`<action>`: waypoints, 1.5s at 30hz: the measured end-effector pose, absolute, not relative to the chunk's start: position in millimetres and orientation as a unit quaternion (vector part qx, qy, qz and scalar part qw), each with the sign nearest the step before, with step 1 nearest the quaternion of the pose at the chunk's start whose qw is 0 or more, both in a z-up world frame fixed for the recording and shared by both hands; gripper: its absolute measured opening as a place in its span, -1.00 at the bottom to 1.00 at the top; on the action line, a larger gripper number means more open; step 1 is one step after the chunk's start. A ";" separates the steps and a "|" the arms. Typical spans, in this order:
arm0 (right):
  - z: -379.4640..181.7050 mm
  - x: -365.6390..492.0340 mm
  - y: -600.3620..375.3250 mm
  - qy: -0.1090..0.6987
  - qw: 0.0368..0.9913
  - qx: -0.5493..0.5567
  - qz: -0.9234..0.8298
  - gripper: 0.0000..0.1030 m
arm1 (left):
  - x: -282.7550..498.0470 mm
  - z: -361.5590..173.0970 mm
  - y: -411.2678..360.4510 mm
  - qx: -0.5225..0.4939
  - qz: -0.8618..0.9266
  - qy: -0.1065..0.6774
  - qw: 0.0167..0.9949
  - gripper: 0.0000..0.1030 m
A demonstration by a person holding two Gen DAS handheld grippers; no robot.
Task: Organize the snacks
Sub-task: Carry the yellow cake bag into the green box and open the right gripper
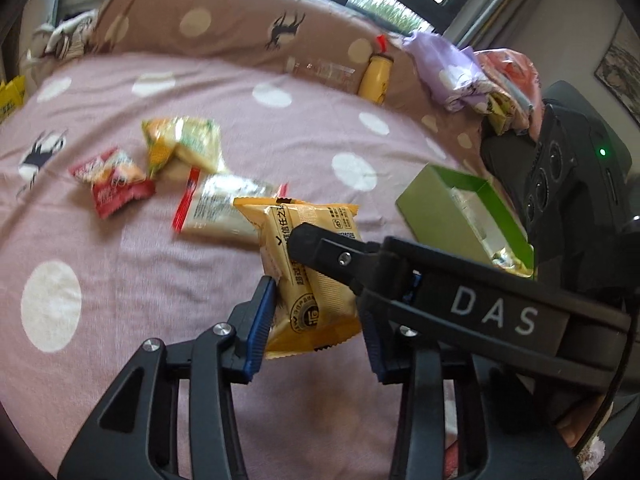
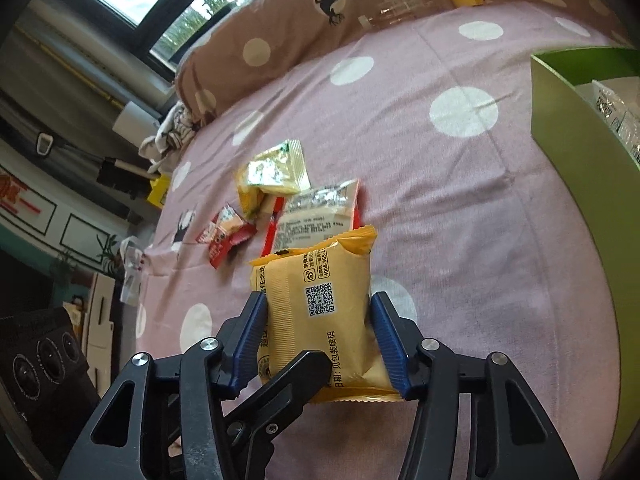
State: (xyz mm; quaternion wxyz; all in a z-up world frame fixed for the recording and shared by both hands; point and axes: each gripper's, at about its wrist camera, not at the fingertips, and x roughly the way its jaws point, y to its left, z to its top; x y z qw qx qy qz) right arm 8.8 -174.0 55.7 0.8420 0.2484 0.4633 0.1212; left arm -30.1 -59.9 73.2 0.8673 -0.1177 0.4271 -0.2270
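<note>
Each fisheye camera looked forward along its own tool from close above the bed [image 1: 100,248] — the left view faced the pillows and windows, the right view angled leftward — and both shared the yellow snack packet [image 1: 316,280] [image 2: 320,312], loose snacks and green box [image 1: 440,208] [image 2: 568,120].

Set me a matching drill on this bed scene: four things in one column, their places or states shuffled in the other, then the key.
Things:
1. orange snack packet
2. green box
3. red snack packet
4. yellow bottle

Places or states:
A. leaning against the brown pillow
B. gripped between both grippers' pads
C. lying loose on the pink sheet, far from the box
D. open, with packets already inside

Pairs: 1-B, 2-D, 3-C, 4-A
</note>
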 end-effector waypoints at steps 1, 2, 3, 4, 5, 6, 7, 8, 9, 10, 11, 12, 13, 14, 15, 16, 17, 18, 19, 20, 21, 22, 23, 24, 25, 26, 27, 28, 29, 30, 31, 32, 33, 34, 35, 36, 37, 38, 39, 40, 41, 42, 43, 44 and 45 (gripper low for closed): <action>62.0 5.9 -178.0 0.453 0.847 0.248 0.121 0.10 | -31.3 78.2 -63.7 -0.114 -0.232 0.418 0.871 -0.23; 67.4 3.7 -180.9 0.445 0.853 0.247 0.120 0.10 | -32.5 82.5 -67.5 -0.111 -0.237 0.409 0.874 -0.24; 72.9 1.3 -184.1 0.436 0.858 0.246 0.117 0.10 | -33.6 87.3 -72.3 -0.109 -0.242 0.400 0.877 -0.24; 79.6 -1.4 -189.5 0.425 0.863 0.247 0.114 0.10 | -35.0 92.8 -78.3 -0.105 -0.248 0.389 0.881 -0.23; 84.9 -4.6 -195.0 0.416 0.868 0.249 0.112 0.10 | -36.1 96.4 -83.5 -0.101 -0.253 0.381 0.884 -0.23; 90.3 -8.1 -201.4 0.405 0.872 0.252 0.110 0.10 | -37.0 101.7 -89.9 -0.095 -0.258 0.370 0.887 -0.23; 95.1 -12.2 -209.5 0.392 0.877 0.257 0.108 0.10 | -38.4 106.8 -95.4 -0.090 -0.264 0.360 0.890 -0.23; 99.0 -15.0 -215.8 0.381 0.880 0.263 0.107 0.10 | -39.5 111.3 -103.1 -0.083 -0.269 0.350 0.894 -0.23; 102.0 -18.1 -223.5 0.373 0.881 0.270 0.105 0.10 | -39.6 114.5 -109.5 -0.076 -0.273 0.342 0.896 -0.23; 104.2 -21.3 -233.3 0.366 0.882 0.280 0.102 0.10 | -40.5 118.1 -116.2 -0.069 -0.279 0.335 0.897 -0.23; 106.1 -23.8 -240.5 0.361 0.882 0.288 0.099 0.10 | -40.9 121.2 -122.7 -0.063 -0.286 0.330 0.897 -0.23; 108.3 -27.3 -250.1 0.353 0.883 0.295 0.093 0.10 | -40.4 123.9 -131.0 -0.058 -0.294 0.328 0.896 -0.23; 110.7 -29.7 -256.9 0.347 0.885 0.298 0.088 0.10 | -39.9 125.5 -138.1 -0.055 -0.301 0.326 0.894 -0.23; 112.9 -32.1 -263.8 0.341 0.886 0.302 0.082 0.10 | -39.2 127.6 -146.6 -0.051 -0.310 0.324 0.892 -0.23; 115.0 -35.2 -272.0 0.333 0.888 0.308 0.076 0.10 | -38.7 129.5 -153.2 -0.047 -0.318 0.321 0.891 -0.23; 117.2 -38.4 -281.1 0.325 0.889 0.314 0.068 0.10 | -38.0 131.4 -161.4 -0.042 -0.327 0.318 0.889 -0.23; 118.4 -41.7 -289.8 0.318 0.890 0.320 0.062 0.10 | -38.4 133.0 -168.6 -0.037 -0.334 0.315 0.887 -0.23; 119.4 -45.0 -298.2 0.312 0.891 0.325 0.055 0.10 | -37.9 134.1 -176.3 -0.033 -0.344 0.313 0.885 -0.23; 119.7 -48.0 -305.2 0.306 0.892 0.330 0.047 0.10 | -37.5 134.6 -183.9 -0.030 -0.352 0.313 0.882 -0.23; 119.8 -50.7 -312.2 0.302 0.892 0.334 0.039 0.10 | -37.0 134.4 -191.6 -0.028 -0.361 0.314 0.878 -0.23; 119.5 -53.2 -319.5 0.298 0.891 0.340 0.030 0.10 | -36.5 134.0 -198.9 -0.026 -0.369 0.314 0.874 -0.23; 118.4 -55.6 -327.0 0.295 0.890 0.348 0.019 0.10 | -34.8 132.6 -207.5 -0.026 -0.380 0.316 0.869 -0.23; 117.4 -57.7 -334.2 0.293 0.888 0.355 0.008 0.10 | -33.8 131.1 -213.6 -0.026 -0.387 0.318 0.865 -0.23; 116.0 -60.7 -341.9 0.292 0.885 0.363 -0.007 0.10 | -32.6 129.3 -221.4 -0.025 -0.395 0.323 0.860 -0.23; 115.0 -61.7 -347.5 0.292 0.883 0.367 -0.019 0.10 | -31.4 127.2 -229.5 -0.023 -0.400 0.329 0.855 -0.23; 113.6 -63.1 -353.2 0.292 0.881 0.370 -0.031 0.10 | -31.2 125.8 -237.1 -0.021 -0.404 0.334 0.851 -0.23; 111.5 -64.5 -359.5 0.293 0.879 0.375 -0.042 0.10 | -30.2 124.1 -244.4 -0.019 -0.408 0.339 0.847 -0.23; 109.1 -65.4 -365.0 0.295 0.875 0.381 -0.049 0.10 | -29.9 123.0 -250.9 -0.015 -0.412 0.343 0.844 -0.23; 106.5 -66.3 -370.4 0.295 0.872 0.388 -0.054 0.10 | -30.0 122.0 -256.3 -0.012 -0.414 0.347 0.842 -0.23; 103.7 -68.1 -375.3 0.295 0.868 0.395 -0.058 0.10 | -29.6 121.2 -261.8 -0.009 -0.416 0.349 0.839 -0.23; 101.2 -69.2 -380.1 0.295 0.864 0.403 -0.061 0.10 | -29.4 120.1 -267.1 -0.006 -0.419 0.352 0.837 -0.23; 98.8 -70.2 -384.3 0.296 0.861 0.408 -0.066 0.10 | -29.0 119.1 -272.3 -0.005 -0.422 0.356 0.834 -0.24; 96.9 -72.6 -387.9 0.297 0.859 0.411 -0.071 0.10 | -27.9 117.2 -276.8 -0.005 -0.424 0.361 0.830 -0.25; 95.2 -73.9 -391.2 0.298 0.857 0.413 -0.077 0.10 | -27.9 116.3 -278.3 -0.006 -0.426 0.365 0.828 -0.25; 93.5 -75.2 -394.0 0.300 0.855 0.416 -0.083 0.10 | -26.9 115.1 -281.1 -0.007 -0.428 0.370 0.825 -0.26; 91.7 -76.1 -396.7 0.302 0.852 0.418 -0.089 0.10 | -26.2 113.7 -284.4 -0.007 -0.429 0.375 0.822 -0.27; 90.5 -77.0 -398.4 0.303 0.850 0.421 -0.094 0.10 | -26.7 112.9 -286.2 -0.008 -0.430 0.378 0.820 -0.27; 88.8 -78.4 -401.2 0.304 0.848 0.423 -0.098 0.10 | -26.9 111.9 -287.6 -0.008 -0.431 0.380 0.818 -0.27; 88.1 -79.1 -402.9 0.305 0.847 0.424 -0.101 0.10 | -26.2 110.8 -289.7 -0.011 -0.433 0.383 0.816 -0.28; 87.3 -80.0 -404.5 0.305 0.846 0.424 -0.105 0.10 | -28.5 109.5 -289.4 -0.013 -0.434 0.386 0.814 -0.28; 87.4 -80.0 -405.1 0.307 0.847 0.420 -0.110 0.10 | -28.6 108.0 -289.4 -0.016 -0.435 0.389 0.812 -0.28; 87.5 -79.4 -405.4 0.310 0.847 0.417 -0.114 0.10 | -28.3 106.1 -289.7 -0.021 -0.435 0.392 0.810 -0.28; 86.7 -79.3 -405.7 0.312 0.846 0.416 -0.117 0.10 | -28.1 104.5 -289.5 -0.024 -0.434 0.395 0.809 -0.29; 85.6 -79.4 -406.5 0.314 0.845 0.417 -0.120 0.10 | -27.7 102.8 -289.7 -0.027 -0.432 0.400 0.808 -0.31; 84.2 -78.8 -407.1 0.317 0.843 0.417 -0.123 0.10 | -26.6 101.1 -290.3 -0.028 -0.432 0.404 0.806 -0.33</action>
